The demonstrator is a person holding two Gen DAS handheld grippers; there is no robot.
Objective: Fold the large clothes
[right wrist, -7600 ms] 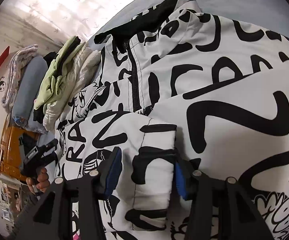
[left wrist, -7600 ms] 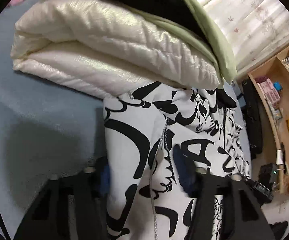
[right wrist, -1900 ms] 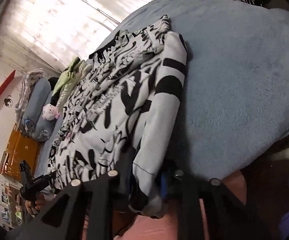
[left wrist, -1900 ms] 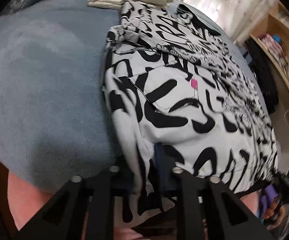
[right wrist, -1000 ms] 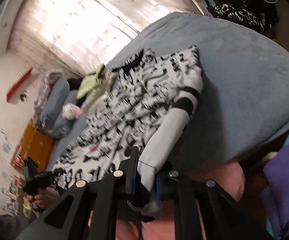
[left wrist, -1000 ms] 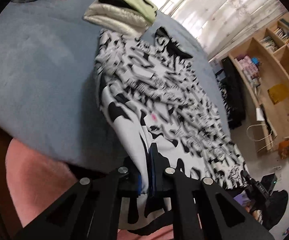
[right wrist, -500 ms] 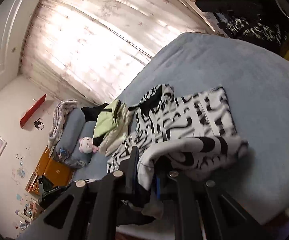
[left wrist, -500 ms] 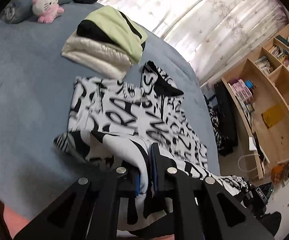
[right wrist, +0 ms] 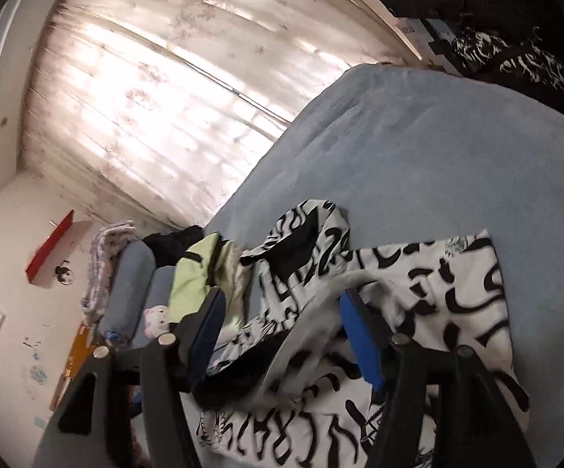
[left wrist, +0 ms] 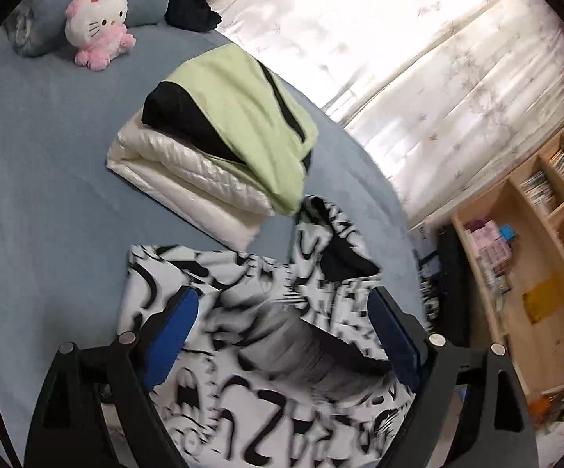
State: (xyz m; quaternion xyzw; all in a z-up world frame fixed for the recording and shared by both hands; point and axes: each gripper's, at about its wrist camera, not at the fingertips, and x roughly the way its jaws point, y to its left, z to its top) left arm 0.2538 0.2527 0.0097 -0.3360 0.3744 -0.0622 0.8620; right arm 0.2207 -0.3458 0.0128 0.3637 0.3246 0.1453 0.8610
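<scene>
Half a second ago both grippers were clamped on the hem of the black-and-white printed jacket (left wrist: 250, 312); now both are standing wide open and holding nothing. In the left wrist view the left gripper (left wrist: 282, 323) is hovering above the garment with its blue-padded jaws spread far apart, cloth showing in the gap between them. The right gripper (right wrist: 282, 319) is likewise hanging over the jacket (right wrist: 418, 312) with its jaws parted, where earlier they were pinching a fold.

The jacket is lying on the blue bed (left wrist: 40, 202), doubled over on itself, with the lower half brought up over the upper half. The part nearest the cameras is blurring, so the fabric there is dropping or settling. Its black-lined hood (left wrist: 340, 257) is sticking out toward the window curtain (left wrist: 418, 58).

Just beyond the jacket a stack of folded clothes (left wrist: 219, 156) is sitting on the bed, cream at the bottom and green on top, in the same place as before. A pink and white plush toy (left wrist: 98, 27) is resting near the pillows, and a wooden bookshelf (left wrist: 535, 265) is standing at the right.
</scene>
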